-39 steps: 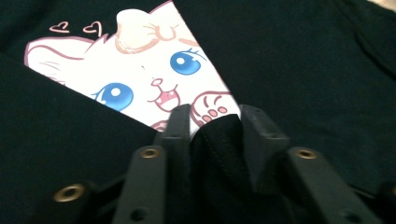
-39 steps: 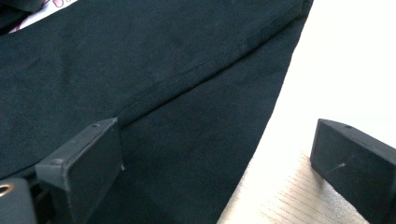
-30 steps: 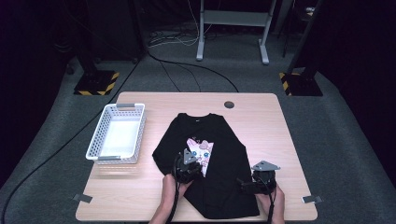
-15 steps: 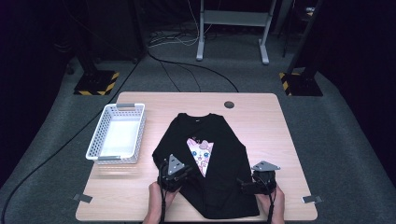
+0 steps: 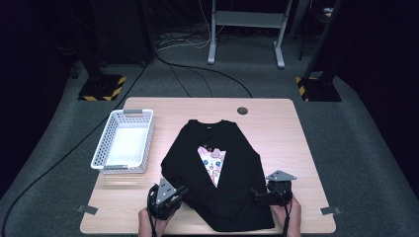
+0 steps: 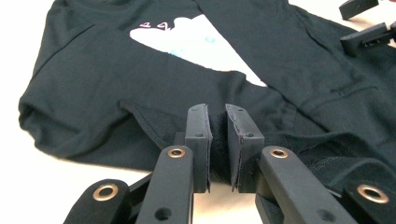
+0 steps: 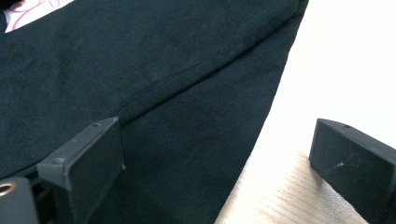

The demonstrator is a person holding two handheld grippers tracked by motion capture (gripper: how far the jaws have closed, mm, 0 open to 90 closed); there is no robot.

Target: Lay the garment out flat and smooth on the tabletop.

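A black long-sleeved shirt (image 5: 232,143) with a white and pink cartoon print lies flat on the wooden table (image 5: 276,123), its sleeves folded in over the front. My left gripper (image 5: 177,191) is at the shirt's near left corner, and the left gripper view shows it (image 6: 218,114) shut on a fold of the black fabric (image 6: 116,93) at the hem. My right gripper (image 5: 258,195) rests at the shirt's near right side. It (image 7: 215,135) is open, one jaw on the cloth (image 7: 140,60) and the other on bare wood (image 7: 345,60) beyond the shirt's edge.
A white plastic basket (image 5: 101,148) stands to the left of the shirt. A round cable hole (image 5: 242,110) is near the table's far edge. Tape tabs mark the near corners. Bare wood lies right of the shirt. My right gripper (image 6: 362,23) appears far off in the left gripper view.
My left gripper has moved left and toward the table's near edge, pulling the pinched hem outward with it. The right gripper has stayed put.
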